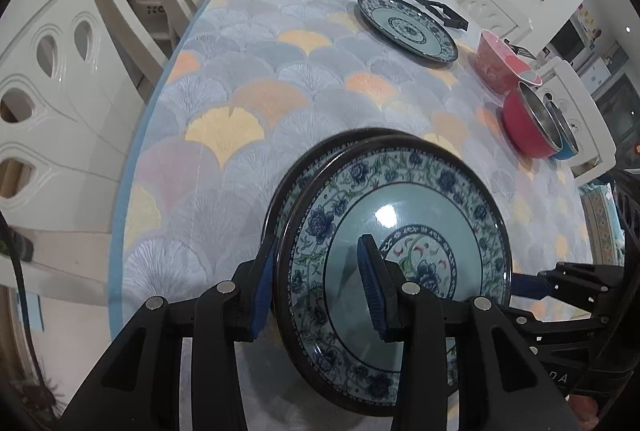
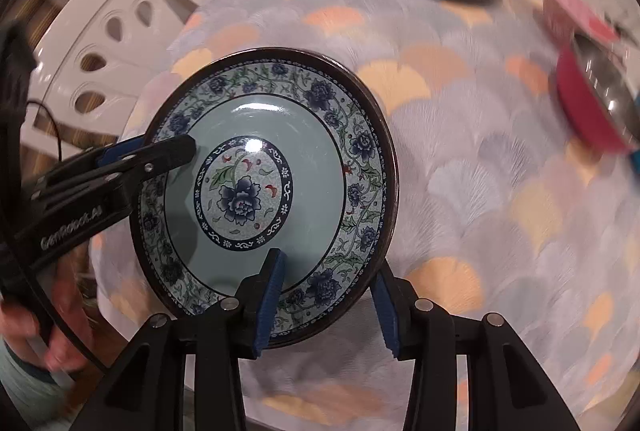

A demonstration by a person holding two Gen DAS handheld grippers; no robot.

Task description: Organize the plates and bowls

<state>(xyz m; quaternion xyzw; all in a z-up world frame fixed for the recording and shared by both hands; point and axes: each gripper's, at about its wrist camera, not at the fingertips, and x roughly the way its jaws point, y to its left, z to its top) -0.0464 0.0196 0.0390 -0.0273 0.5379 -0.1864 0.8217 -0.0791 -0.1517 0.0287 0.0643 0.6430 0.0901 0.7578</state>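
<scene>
The left gripper [image 1: 320, 283] is clamped on the near rim of a round blue-and-white floral ceramic plate [image 1: 400, 223], one blue pad under it and one on its glazed face. A second plate's dark rim [image 1: 304, 167] shows just behind it. The plate sits over the fan-patterned tablecloth [image 1: 248, 103]. Farther off lie another floral plate [image 1: 408, 27], a pink patterned bowl [image 1: 500, 63] and a red steel-lined bowl [image 1: 528, 123].

From the right wrist, the right gripper [image 2: 328, 299] straddles the same plate's near edge; whether its pads press cannot be told. A hand [image 2: 44, 315] shows at left.
</scene>
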